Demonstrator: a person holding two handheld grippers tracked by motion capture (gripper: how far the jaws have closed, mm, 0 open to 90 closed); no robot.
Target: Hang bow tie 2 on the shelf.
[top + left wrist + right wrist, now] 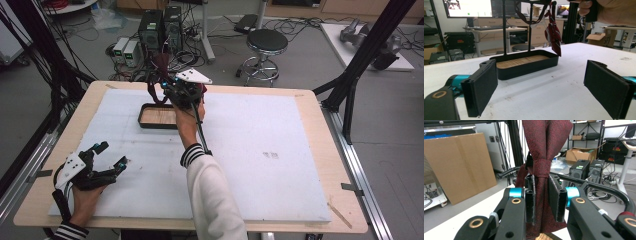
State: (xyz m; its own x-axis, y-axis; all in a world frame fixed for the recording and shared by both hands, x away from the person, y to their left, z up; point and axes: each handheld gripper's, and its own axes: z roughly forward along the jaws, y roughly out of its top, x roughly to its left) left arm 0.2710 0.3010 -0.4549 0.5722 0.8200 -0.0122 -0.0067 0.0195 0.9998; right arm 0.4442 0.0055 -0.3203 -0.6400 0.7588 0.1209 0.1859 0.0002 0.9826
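Overhead, right gripper (172, 92) raised above the tray (150, 122), pinching a red tie (161, 62); alongside, left gripper (541, 87) resting spread and empty, tie (554, 35) dangling by the stand (504, 27); close-up, jaws clamped on the tie (541, 175), hanging likely unfinished.

Tray (157, 116) at table (310, 150) far-left; tie (544, 170) above tray; stool (267, 42) behind table.

Wooden table (320, 125), white board (250, 150), black tray (142, 120)
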